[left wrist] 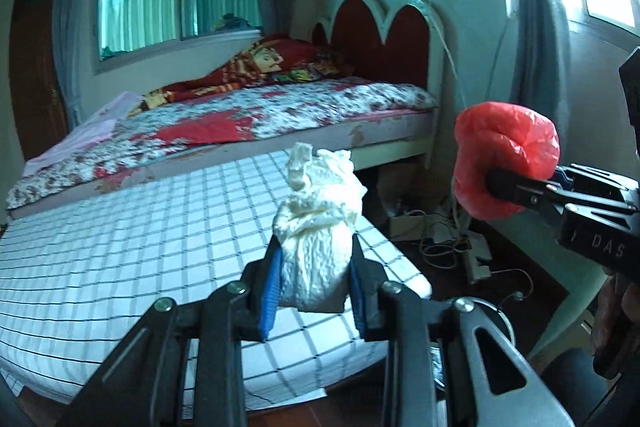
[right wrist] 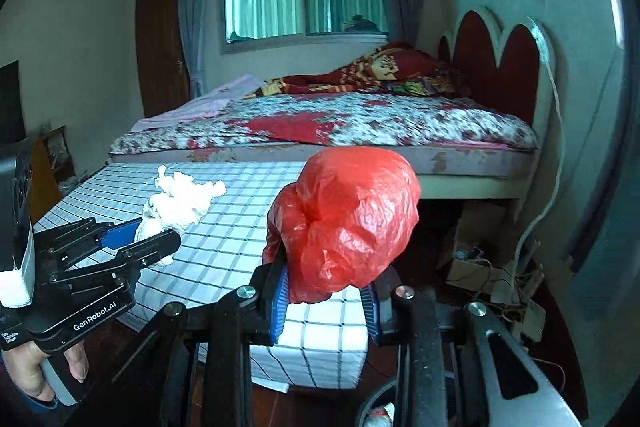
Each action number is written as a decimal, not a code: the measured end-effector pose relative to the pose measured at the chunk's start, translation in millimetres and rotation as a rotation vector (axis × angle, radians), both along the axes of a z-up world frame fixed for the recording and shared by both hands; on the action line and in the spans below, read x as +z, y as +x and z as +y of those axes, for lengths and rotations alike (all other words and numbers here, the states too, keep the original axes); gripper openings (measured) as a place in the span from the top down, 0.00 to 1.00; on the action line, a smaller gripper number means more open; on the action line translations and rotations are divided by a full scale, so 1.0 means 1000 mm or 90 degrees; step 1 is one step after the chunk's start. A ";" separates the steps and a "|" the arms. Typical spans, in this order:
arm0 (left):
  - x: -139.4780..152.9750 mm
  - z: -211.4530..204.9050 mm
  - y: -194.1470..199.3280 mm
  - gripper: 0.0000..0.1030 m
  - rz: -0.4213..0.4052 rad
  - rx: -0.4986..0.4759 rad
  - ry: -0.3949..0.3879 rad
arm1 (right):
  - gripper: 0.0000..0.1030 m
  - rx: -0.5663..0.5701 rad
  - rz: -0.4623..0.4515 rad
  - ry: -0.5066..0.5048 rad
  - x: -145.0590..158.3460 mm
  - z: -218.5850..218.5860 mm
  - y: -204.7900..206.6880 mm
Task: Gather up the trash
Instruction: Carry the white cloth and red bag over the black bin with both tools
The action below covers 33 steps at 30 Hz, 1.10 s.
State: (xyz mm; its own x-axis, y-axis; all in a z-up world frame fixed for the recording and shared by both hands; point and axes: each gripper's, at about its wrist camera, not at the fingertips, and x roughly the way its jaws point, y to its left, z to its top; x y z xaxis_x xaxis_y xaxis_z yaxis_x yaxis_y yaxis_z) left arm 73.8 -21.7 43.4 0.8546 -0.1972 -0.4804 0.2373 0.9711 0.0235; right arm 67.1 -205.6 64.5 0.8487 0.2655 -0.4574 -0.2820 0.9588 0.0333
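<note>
My left gripper [left wrist: 316,263] is shut on a crumpled white tissue wad [left wrist: 320,219] and holds it in the air over the checked mattress [left wrist: 140,227]. It also shows at the left of the right wrist view [right wrist: 154,241], with the tissue wad [right wrist: 180,199] in it. My right gripper [right wrist: 326,287] is shut on a crumpled red plastic bag [right wrist: 348,219], held up beyond the mattress corner. In the left wrist view the right gripper [left wrist: 500,187] and red bag [left wrist: 506,155] are at the right.
A bed with a floral cover [left wrist: 248,115] and red headboard [left wrist: 384,39] stands behind the mattress. Cables and a power strip [left wrist: 460,243] lie on the dark floor by the wall. A round bin rim [right wrist: 384,403] with trash inside shows below the right gripper.
</note>
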 end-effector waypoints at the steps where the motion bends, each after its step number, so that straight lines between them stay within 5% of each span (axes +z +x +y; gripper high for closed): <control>1: -0.003 -0.006 0.001 0.70 0.002 -0.010 0.000 | 0.68 -0.009 0.004 -0.002 -0.003 -0.005 -0.001; 18: -0.040 -0.100 0.004 0.70 0.058 -0.144 0.000 | 0.68 -0.129 0.072 -0.002 -0.047 -0.095 -0.032; 33: -0.086 -0.157 -0.001 0.70 0.092 -0.212 -0.014 | 0.68 -0.166 0.133 0.002 -0.104 -0.153 -0.049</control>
